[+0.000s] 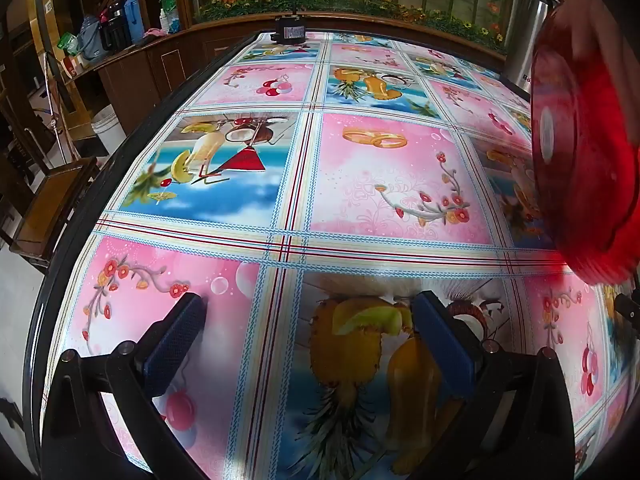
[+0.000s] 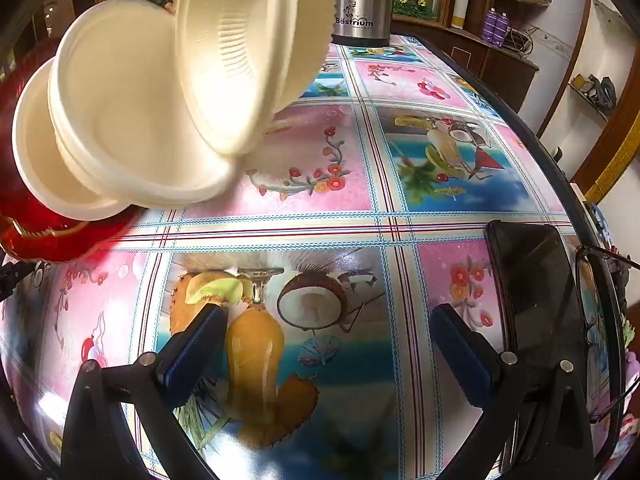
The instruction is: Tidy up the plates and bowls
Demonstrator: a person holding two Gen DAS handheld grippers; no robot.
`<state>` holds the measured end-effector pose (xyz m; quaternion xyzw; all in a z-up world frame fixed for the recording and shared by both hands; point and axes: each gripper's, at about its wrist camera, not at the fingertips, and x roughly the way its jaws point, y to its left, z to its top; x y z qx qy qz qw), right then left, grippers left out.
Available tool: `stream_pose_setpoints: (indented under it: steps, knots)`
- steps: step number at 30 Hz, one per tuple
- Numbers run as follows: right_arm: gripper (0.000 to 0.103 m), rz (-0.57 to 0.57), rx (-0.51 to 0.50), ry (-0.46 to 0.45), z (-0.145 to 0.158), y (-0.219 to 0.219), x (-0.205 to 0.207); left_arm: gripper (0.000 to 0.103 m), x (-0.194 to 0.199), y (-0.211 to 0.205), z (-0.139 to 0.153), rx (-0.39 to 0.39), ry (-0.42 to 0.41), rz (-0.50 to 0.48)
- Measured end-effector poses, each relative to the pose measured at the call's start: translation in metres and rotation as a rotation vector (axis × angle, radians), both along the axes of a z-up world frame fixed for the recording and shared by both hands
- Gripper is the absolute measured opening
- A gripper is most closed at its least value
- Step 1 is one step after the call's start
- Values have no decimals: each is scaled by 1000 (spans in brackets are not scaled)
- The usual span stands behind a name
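Right wrist: cream bowls (image 2: 152, 100) tumble above the tablecloth's (image 2: 360, 232) open middle.

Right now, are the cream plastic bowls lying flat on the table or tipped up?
Tipped up. The cream plastic bowls are blurred, their open insides turned toward the right wrist camera, above the fruit-print tablecloth.

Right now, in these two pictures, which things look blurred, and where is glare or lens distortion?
Left wrist view: the translucent red plastic dish at the right edge is smeared by motion, and the straight table edge bows from the fisheye. Right wrist view: the cream plastic bowls are blurred, and white glare lies on the glossy fruit-print tablecloth.
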<state>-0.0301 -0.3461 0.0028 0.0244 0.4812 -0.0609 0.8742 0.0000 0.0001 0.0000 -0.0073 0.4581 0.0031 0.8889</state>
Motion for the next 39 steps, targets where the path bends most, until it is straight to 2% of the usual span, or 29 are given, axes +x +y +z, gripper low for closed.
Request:
stream_pose_setpoints:
  steps: [39]
  knots:
    - [103, 0, 2, 5, 0, 0, 1, 103, 0, 0, 0, 2, 1, 0]
